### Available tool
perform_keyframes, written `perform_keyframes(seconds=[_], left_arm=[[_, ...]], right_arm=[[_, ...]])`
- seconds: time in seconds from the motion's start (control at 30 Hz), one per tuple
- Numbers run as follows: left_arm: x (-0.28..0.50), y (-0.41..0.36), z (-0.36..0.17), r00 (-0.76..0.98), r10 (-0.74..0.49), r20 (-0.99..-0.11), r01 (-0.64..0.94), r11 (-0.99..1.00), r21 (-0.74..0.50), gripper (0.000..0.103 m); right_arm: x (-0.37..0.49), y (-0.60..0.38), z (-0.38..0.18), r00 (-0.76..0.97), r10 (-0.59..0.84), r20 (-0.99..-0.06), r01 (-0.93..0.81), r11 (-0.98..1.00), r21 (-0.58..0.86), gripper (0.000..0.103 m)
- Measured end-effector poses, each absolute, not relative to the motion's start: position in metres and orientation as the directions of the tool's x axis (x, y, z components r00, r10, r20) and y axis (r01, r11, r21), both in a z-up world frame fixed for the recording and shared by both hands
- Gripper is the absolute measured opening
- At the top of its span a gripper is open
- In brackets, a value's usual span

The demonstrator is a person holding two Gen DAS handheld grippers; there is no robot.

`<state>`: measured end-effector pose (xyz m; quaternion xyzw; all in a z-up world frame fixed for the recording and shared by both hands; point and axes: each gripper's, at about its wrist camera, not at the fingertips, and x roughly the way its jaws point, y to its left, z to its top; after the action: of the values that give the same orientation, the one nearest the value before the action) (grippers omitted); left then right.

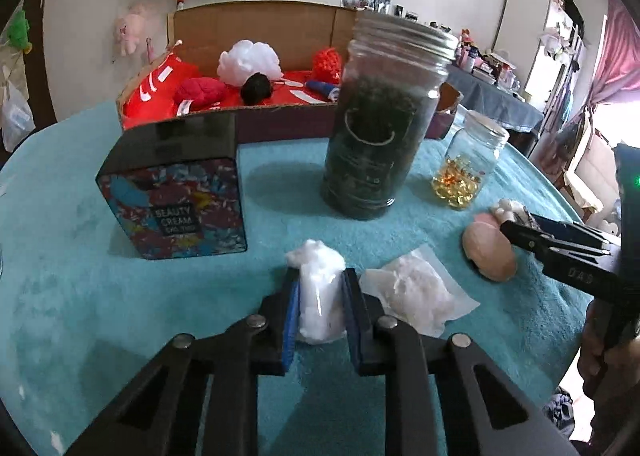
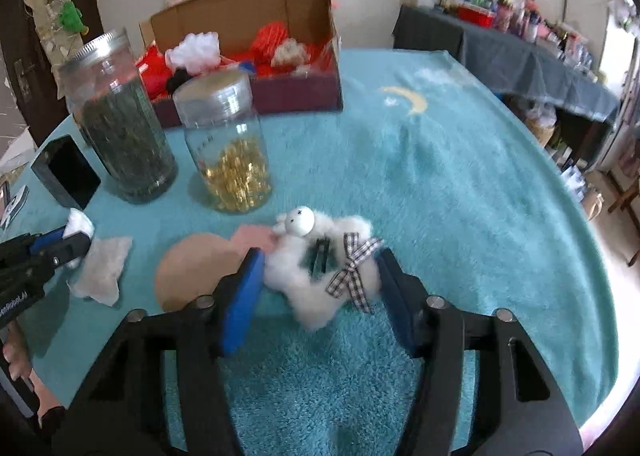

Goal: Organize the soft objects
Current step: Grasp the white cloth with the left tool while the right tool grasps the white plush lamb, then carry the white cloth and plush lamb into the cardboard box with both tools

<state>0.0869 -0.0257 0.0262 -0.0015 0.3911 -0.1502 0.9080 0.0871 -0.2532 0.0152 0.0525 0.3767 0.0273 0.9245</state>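
Note:
My left gripper (image 1: 320,288) is shut on a white cotton wad (image 1: 320,296) just above the teal cloth; it also shows in the right wrist view (image 2: 78,224). My right gripper (image 2: 320,276) is open around a fluffy white sheep toy (image 2: 320,280) with a checked bow, its pads (image 2: 244,296) close to the toy's sides. A peach sponge (image 2: 196,276) lies left of the toy, also in the left wrist view (image 1: 488,252). A white tissue packet (image 1: 416,292) lies beside the left gripper. A cardboard box (image 1: 280,124) at the back holds red, white and black soft things.
A tall jar of dark leaves (image 1: 380,128), a smaller jar of yellow capsules (image 1: 468,164) and a dark cream box (image 1: 176,192) stand between the grippers and the cardboard box. The round table's teal cloth (image 2: 460,176) stretches right to the edge.

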Motion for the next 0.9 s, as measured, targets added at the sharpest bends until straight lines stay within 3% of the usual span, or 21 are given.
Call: perform_keyframes(seconds=[0.07, 0.13, 0.63, 0.9], left_arm=[[0.086, -0.027, 0.03, 0.65, -0.287, -0.704, 0.284, 0.951, -0.125, 0.016], [0.086, -0.028, 0.034, 0.65, -0.298, -0.7, 0.295, 0.947, -0.129, 0.016], [0.089, -0.029, 0.045, 0.652, -0.32, -0.687, 0.33, 0.936, -0.123, 0.016], [0.088, -0.032, 0.048, 0.651, -0.342, -0.677, 0.349, 0.928, -0.133, 0.016]], right_arm=[[0.086, -0.257, 0.018, 0.717, 0.112, -0.688, -0.014, 0.989, 0.146, 0.046], [0.084, -0.261, 0.024, 0.726, 0.134, -0.674, -0.017, 0.984, 0.177, 0.03], [0.067, -0.249, 0.065, 0.77, 0.272, -0.577, -0.137, 0.954, 0.267, 0.03], [0.075, -0.199, 0.056, 0.703, 0.392, -0.593, -0.267, 0.919, 0.29, 0.03]])
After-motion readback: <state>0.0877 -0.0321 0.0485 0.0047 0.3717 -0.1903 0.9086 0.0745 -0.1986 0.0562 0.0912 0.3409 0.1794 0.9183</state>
